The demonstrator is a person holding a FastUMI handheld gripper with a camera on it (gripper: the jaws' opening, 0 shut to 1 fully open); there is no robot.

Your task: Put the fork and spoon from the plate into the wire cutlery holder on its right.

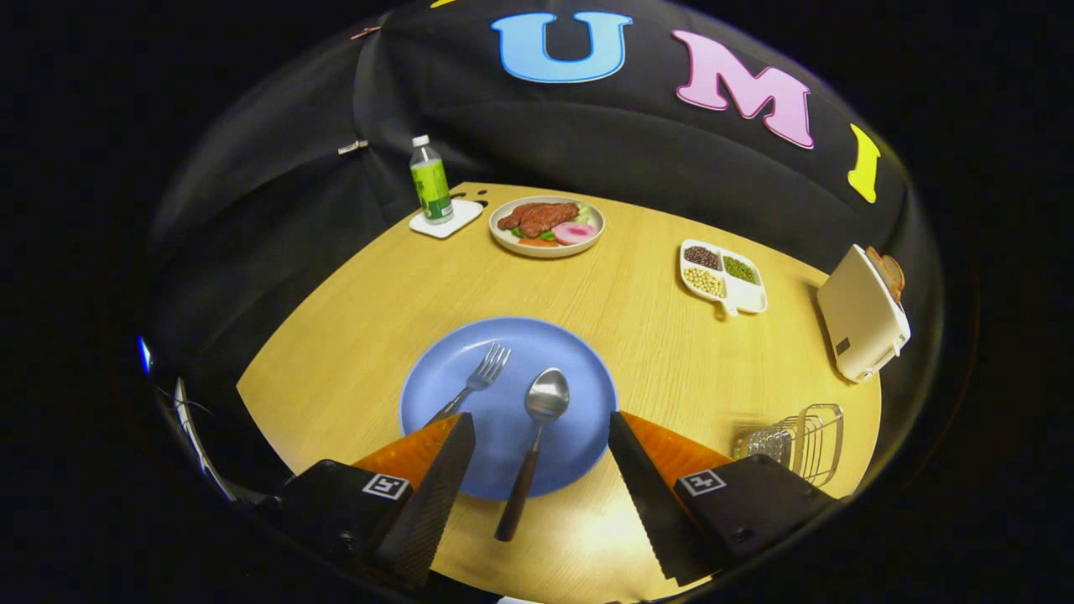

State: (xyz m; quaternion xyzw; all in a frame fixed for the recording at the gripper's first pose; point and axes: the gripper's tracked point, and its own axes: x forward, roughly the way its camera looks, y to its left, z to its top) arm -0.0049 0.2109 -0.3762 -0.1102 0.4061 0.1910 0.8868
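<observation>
I see one wooden table [638, 277], bare wood flanking my spread, unladen gripper [541, 424]. One blue plate [579, 369] lies between the fingers, one wire holder [810, 436] right of them; one spoon [537, 436] lies between them, one fork [480, 382] beside it.

Gripper [537, 424] hovering, angled downward, fingers [436, 486] spread wide apart, nothing gripped, both tips free of contact.
</observation>
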